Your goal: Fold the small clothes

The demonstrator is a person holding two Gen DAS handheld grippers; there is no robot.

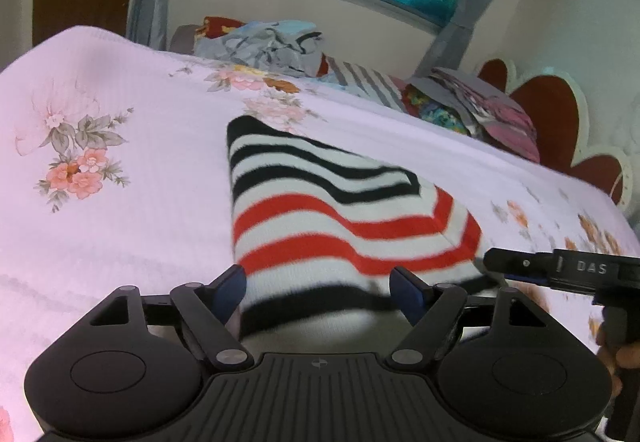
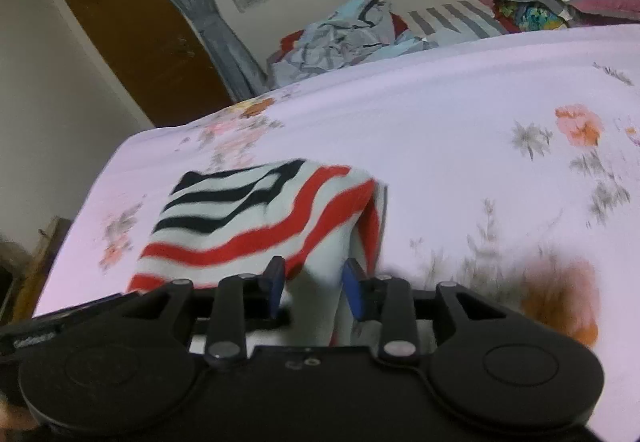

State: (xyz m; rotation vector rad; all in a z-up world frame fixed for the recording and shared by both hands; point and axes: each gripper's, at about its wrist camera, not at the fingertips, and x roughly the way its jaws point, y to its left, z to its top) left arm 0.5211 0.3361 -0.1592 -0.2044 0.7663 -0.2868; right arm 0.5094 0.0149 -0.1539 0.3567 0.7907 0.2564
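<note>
Garment (image 1: 344,210) lengthwise away from left gripper (image 1: 320,294)

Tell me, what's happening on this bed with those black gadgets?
A person is folding a small striped garment on a flowered bedsheet, with a hand-held claw in each hand. The left claw stands wide open around the garment's near edge. The right claw has cloth between its fingers at the garment's corner; whether it pinches is unclear. Other clothes are piled by the window.
</note>
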